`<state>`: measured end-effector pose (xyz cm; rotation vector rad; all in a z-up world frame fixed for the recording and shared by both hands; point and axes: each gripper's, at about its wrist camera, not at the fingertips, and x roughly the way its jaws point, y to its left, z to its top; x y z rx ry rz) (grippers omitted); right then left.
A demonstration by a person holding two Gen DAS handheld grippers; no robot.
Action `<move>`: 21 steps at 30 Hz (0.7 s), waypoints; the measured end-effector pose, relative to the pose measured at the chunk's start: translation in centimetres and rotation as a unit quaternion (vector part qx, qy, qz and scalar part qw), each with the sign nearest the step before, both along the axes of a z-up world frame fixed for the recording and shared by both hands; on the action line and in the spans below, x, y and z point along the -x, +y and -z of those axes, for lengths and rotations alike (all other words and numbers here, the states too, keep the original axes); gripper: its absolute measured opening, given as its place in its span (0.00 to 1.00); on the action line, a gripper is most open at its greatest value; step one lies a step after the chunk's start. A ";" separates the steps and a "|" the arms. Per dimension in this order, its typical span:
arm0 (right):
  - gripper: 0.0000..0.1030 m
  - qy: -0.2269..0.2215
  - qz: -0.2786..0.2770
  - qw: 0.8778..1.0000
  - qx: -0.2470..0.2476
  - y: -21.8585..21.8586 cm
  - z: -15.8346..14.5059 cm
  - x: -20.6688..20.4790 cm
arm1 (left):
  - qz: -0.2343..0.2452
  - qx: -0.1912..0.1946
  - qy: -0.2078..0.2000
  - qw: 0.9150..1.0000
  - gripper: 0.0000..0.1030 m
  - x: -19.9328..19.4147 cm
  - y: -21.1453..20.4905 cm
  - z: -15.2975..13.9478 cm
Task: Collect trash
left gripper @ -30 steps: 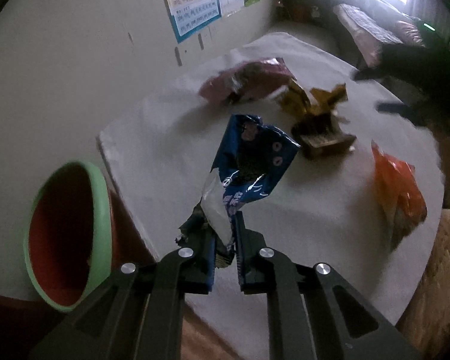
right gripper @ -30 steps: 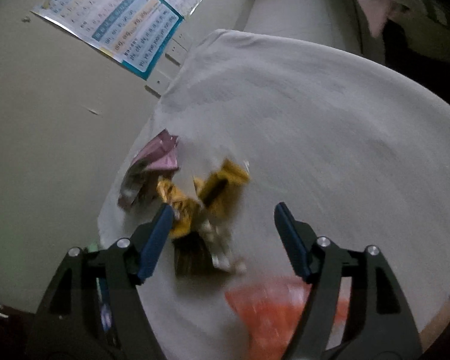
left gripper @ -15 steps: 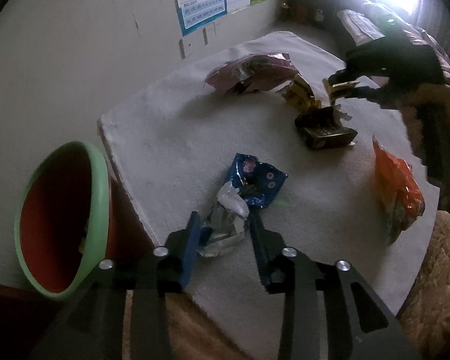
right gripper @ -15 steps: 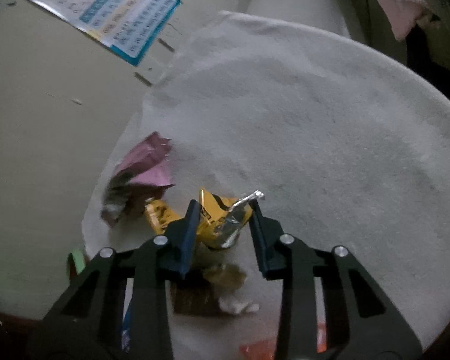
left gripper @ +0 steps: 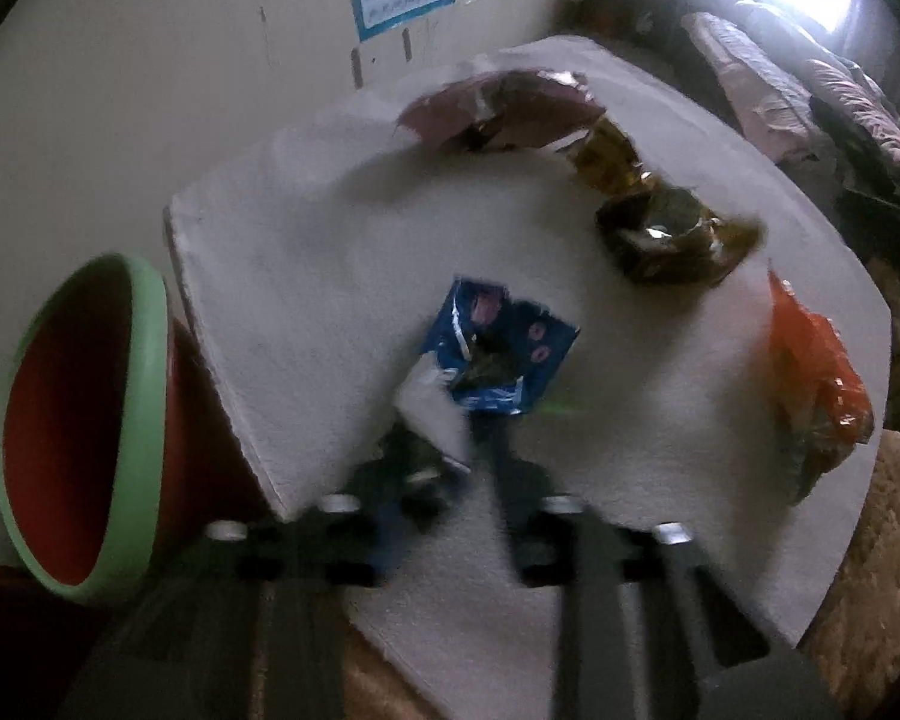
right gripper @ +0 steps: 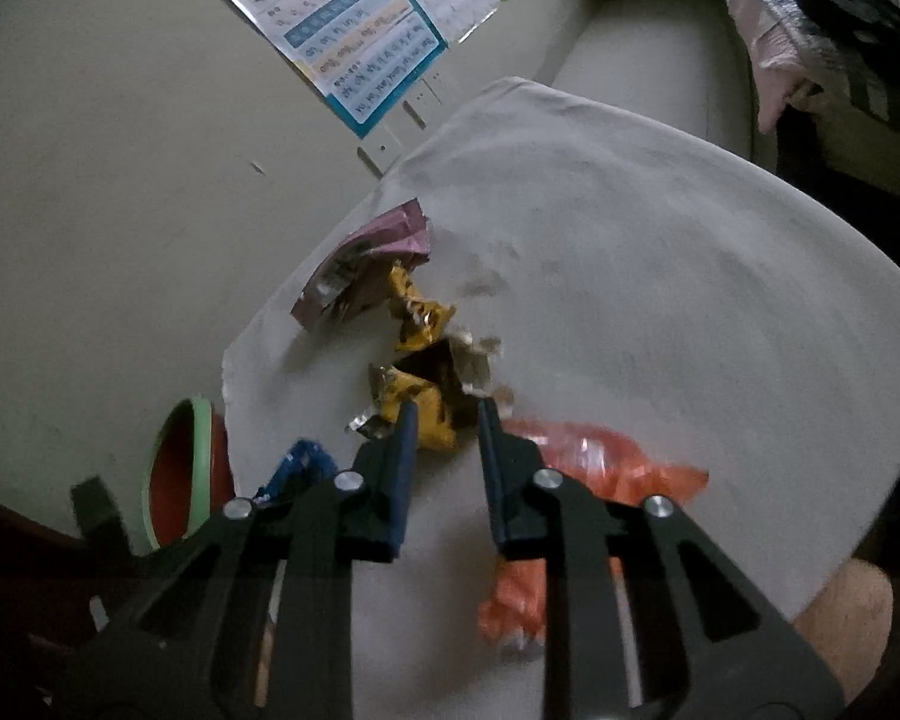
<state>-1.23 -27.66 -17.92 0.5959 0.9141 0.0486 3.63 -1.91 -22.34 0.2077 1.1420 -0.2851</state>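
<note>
Table (right gripper: 660,252): we see a rounded top under a white cloth, set against a pale wall, with all the loose trash gathered toward its wall-side half.
Wall chart (right gripper: 354,42): a printed poster with blue bands hangs on the wall above the table's far edge.
Bin (left gripper: 84,420): a pot with a green rim and a red inside stands off the table's edge, on the left in the left wrist view, its mouth tipped toward us.
Orange bag (left gripper: 822,384): it lies flat on the cloth near the table's right edge, well apart from the bin.
Pink wrapper (left gripper: 504,108): crumpled, it lies farthest back on the cloth, nearest the wall.
Brown wrapper (left gripper: 672,234): a dark crushed packet between the pink wrapper and the orange bag, with a gold foil scrap touching its far side.
Blue wrapper (left gripper: 498,354): it sits near the table's corner closest to the bin, its white torn end reaching back to the left tongs.
Left gripper (left gripper: 450,480): blurred with motion; we read its tongs as together and clamped on the white end of the blue wrapper.
Yellow wrapper (right gripper: 426,414): it sits just in front of the brown packet, between the right tongs.
Right gripper (right gripper: 444,420): its jaws are closing, and the pads press the yellow wrapper from both sides.
</note>
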 end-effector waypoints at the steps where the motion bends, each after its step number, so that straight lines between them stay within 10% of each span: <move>1: 0.21 -0.001 -0.001 1.000 0.003 0.2 -0.1 0.4 | -0.007 0.007 0.003 1.000 0.11 -0.1 0.3 0.0; 8: 0.23 0.020 -0.043 0.997 0.066 2.1 -0.1 0.0 | -0.023 0.022 -0.037 0.999 0.10 0.3 1.2 -2.5; 11: 0.43 0.032 -0.067 0.995 0.064 3.6 1.0 -0.7 | -0.031 0.031 -0.063 0.997 0.10 0.5 1.7 -4.4; 21: 0.43 0.074 -0.123 0.980 0.135 7.0 3.6 -2.1 | -0.040 0.048 -0.101 0.993 0.11 1.2 3.1 -7.4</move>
